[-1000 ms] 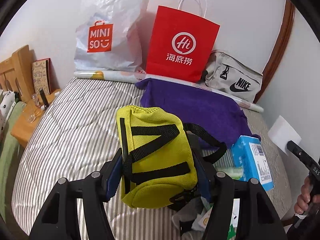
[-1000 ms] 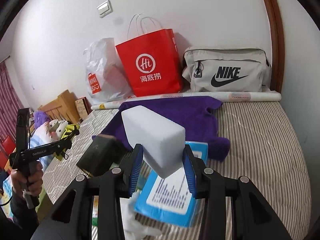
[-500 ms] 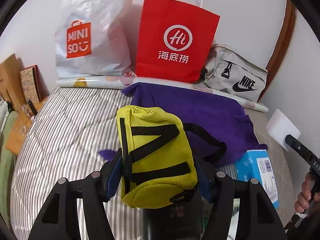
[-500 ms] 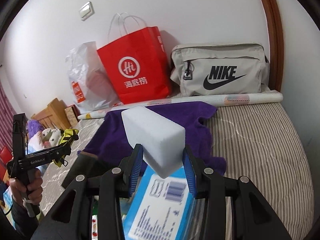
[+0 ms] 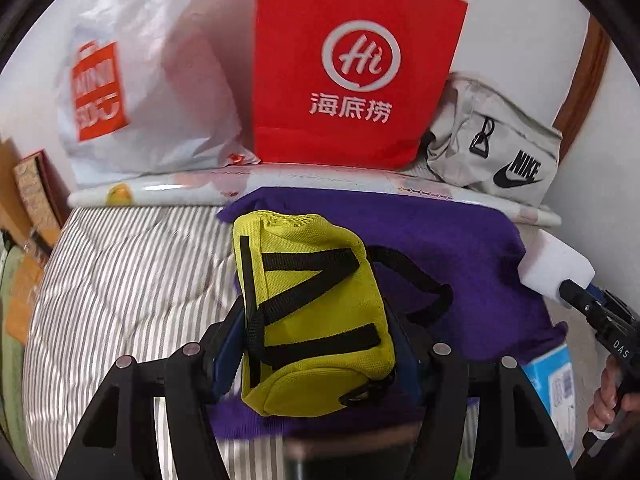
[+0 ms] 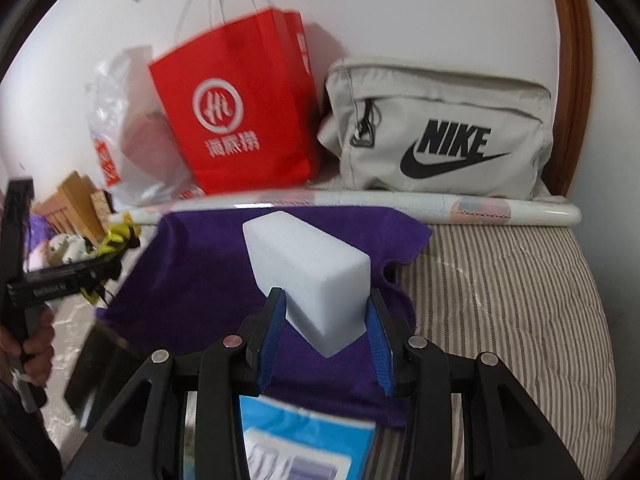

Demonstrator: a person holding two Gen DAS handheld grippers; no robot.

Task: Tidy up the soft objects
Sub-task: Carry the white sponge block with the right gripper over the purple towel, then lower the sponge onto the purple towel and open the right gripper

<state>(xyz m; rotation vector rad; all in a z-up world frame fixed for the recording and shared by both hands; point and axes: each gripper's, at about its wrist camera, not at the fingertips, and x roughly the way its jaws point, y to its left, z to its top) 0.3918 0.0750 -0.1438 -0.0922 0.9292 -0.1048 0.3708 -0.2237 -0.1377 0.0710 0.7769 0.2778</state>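
My left gripper (image 5: 316, 344) is shut on a yellow mesh pouch (image 5: 308, 312) with black straps, held above the purple towel (image 5: 452, 264) on the striped bed. My right gripper (image 6: 326, 332) is shut on a white foam block (image 6: 308, 272), held above the same purple towel (image 6: 200, 264). The block also shows at the right of the left wrist view (image 5: 556, 272). The left gripper with the pouch shows at the left of the right wrist view (image 6: 116, 240).
Against the wall stand a white Miniso bag (image 5: 132, 92), a red paper bag (image 5: 352, 68) and a grey Nike bag (image 6: 440, 136), with a rolled sheet (image 6: 480, 208) before them. A blue box (image 6: 296, 448) and a dark flat object (image 6: 100, 372) lie near me.
Both grippers have moved forward toward the wall, from over the blue box to over the purple towel. Each keeps its hold on its object.
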